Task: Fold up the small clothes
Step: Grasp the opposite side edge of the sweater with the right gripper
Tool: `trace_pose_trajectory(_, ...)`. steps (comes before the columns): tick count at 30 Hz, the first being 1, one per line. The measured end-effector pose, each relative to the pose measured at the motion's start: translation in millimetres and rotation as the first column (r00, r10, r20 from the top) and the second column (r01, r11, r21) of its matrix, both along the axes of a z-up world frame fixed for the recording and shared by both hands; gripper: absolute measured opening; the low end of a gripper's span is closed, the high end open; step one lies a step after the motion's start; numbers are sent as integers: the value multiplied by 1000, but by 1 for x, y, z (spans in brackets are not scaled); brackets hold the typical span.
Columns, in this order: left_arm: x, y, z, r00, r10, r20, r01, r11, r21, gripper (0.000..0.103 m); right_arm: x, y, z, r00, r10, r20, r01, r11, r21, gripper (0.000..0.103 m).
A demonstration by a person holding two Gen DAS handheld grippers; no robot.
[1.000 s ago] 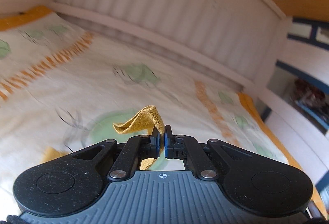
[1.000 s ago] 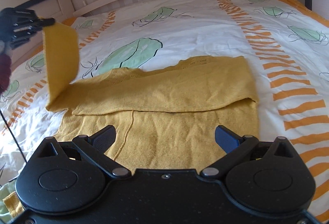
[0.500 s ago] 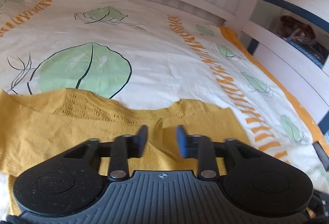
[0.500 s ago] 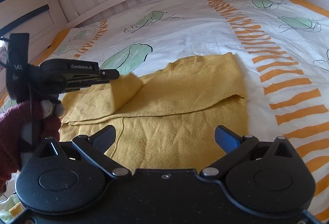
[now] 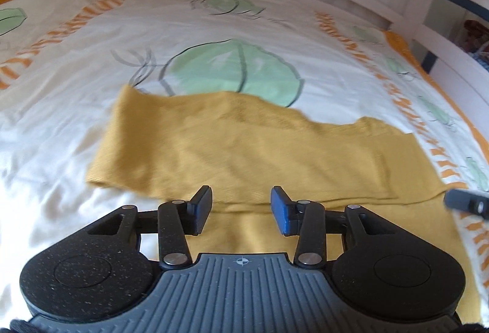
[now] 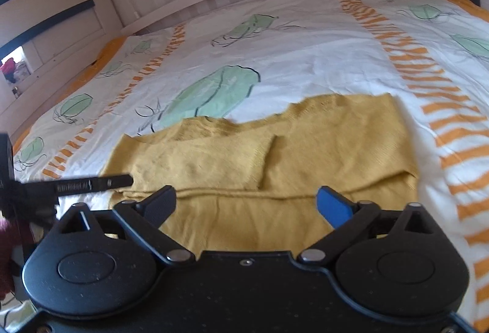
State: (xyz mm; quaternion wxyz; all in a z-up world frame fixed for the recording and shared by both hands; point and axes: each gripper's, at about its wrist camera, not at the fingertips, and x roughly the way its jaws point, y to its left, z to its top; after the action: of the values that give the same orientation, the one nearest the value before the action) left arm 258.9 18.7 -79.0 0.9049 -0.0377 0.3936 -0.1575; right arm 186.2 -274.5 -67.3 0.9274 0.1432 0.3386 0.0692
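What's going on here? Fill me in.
A person with tongs in each hand is folding a yellow sweater on a bed. Both sleeves lie folded across the body. The left tongs and right tongs are open and hold nothing, hovering over the sweater's near part. The bottom half is not yet folded up.

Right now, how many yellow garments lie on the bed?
1. The yellow sweater lies flat on the patterned bedcover, just ahead of both open tools, its sleeves folded across the body. Nothing suggests another underneath.
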Motion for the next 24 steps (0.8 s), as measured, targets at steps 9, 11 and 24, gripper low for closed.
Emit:
trace_pose_trajectory(9,0,42,-32,997,65,-45,-66,997,-28,41,70,9,-21,997,12,-71,-14,1000,-15,67)
trace_pose_trajectory(11,3,45,-28,996,68,-53,-72,996,-61,41,81,9,-30,995,10,-103,-12,1000,-18,63)
trace_pose_trajectory(24,15,68,-11,991,114,-74,-126,976,-177,43,103,33,-37,986,15,-165,-30,996,-87,12)
